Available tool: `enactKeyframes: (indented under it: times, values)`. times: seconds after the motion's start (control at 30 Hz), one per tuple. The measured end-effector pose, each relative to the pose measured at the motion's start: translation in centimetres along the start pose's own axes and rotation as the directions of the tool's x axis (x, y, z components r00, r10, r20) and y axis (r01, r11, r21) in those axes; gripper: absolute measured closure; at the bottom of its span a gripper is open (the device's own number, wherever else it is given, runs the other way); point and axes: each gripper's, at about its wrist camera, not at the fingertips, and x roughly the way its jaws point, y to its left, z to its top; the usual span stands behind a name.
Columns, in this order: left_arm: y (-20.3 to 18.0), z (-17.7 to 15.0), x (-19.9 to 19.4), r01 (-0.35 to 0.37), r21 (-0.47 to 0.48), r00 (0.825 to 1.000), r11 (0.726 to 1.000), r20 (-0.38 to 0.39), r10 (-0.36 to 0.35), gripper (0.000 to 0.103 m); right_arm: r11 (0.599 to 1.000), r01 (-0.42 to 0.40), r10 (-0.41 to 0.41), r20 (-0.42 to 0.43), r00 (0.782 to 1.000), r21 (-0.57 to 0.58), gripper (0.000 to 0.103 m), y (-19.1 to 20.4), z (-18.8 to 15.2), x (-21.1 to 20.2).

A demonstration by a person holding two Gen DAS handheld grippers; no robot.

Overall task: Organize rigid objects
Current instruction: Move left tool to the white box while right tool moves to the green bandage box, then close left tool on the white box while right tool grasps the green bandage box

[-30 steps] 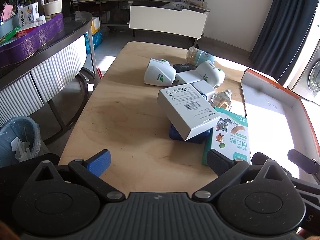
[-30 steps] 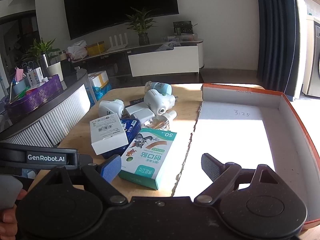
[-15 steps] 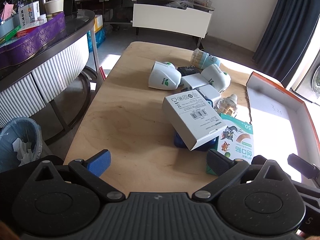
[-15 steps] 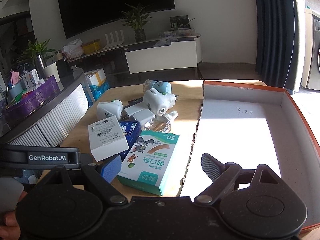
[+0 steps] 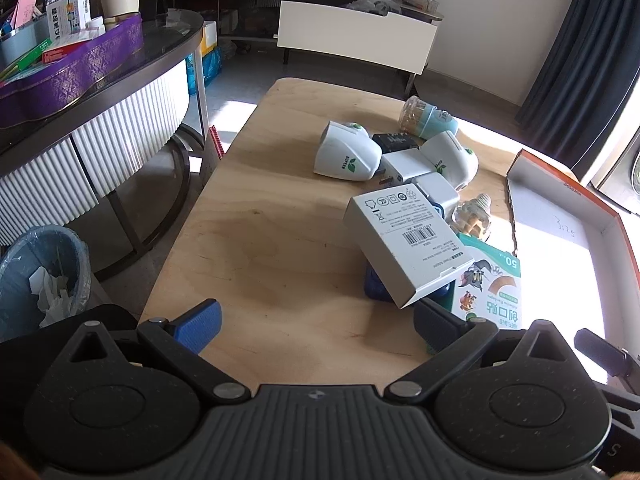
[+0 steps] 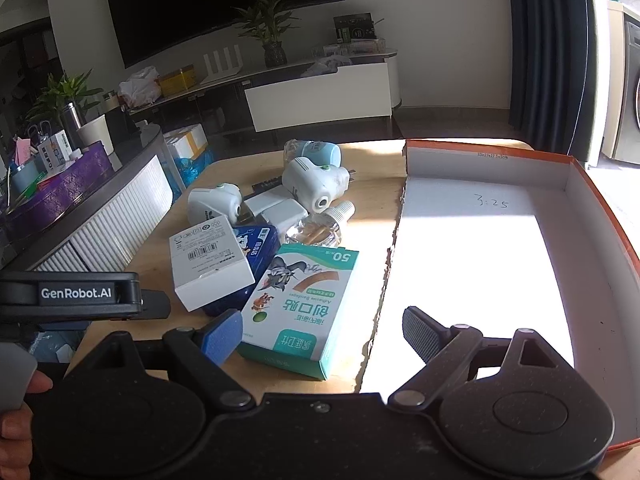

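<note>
A heap of small items lies on the wooden table: a white barcode box resting on a blue pack, a teal bandage box, two white plug-in devices, white adapters, a clear refill bottle and a light-blue jar. My left gripper is open just before the white box. My right gripper is open, its fingers straddling the bandage box's near end. An orange-rimmed white box lies on the right.
A dark round side table with a purple tin stands to the left, a lined bin on the floor beside it. A TV bench runs along the far wall, curtains at right. A person's fingers show at the lower left.
Both grippers have moved forward toward the heap, so the boxes sit nearer and lower in each view. Both jaws stayed open.
</note>
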Motion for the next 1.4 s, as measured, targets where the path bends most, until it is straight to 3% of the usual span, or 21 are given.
enactKeyframes:
  times: [0.4,0.63,0.9,1.07,1.23,1.33,1.4]
  values:
    - [-2.1,2.1,0.3,0.043,-0.025,0.999,0.999,0.02,-0.043,0.0,1.0,-0.008,0.008,0.002,1.0,-0.002,0.001,-0.2,0.2,0.1]
    - [-4.1,3.5,3.8,0.013,-0.038,1.0,0.999,-0.013,-0.014,0.0,1.0,-0.007,0.007,0.005,1.0,-0.001,0.001,-0.3,0.4,0.0]
    - [-3.3,3.4,4.7,0.102,-0.018,0.995,0.995,-0.006,-0.102,0.0,1.0,-0.021,0.02,-0.02,1.0,-0.017,0.001,0.4,0.3,0.6]
    - [-2.9,4.1,4.7,0.126,-0.055,0.992,0.991,-0.007,-0.126,0.0,1.0,-0.02,0.019,-0.029,0.999,-0.01,0.001,0.5,0.3,1.0]
    - [-3.6,3.8,6.4,0.094,-0.055,0.995,0.994,-0.041,-0.096,0.0,0.999,-0.012,0.011,-0.029,1.0,-0.032,0.001,0.9,0.4,1.1]
    - [-2.7,2.8,6.3,0.155,-0.061,0.987,0.986,-0.026,-0.157,0.008,0.999,-0.002,0.001,-0.037,0.999,-0.042,0.001,0.9,0.4,1.4]
    - [-2.3,2.7,5.7,0.204,-0.035,0.979,0.978,-0.007,-0.204,0.026,0.999,-0.001,-0.001,-0.048,0.999,-0.035,0.001,0.9,0.4,1.8]
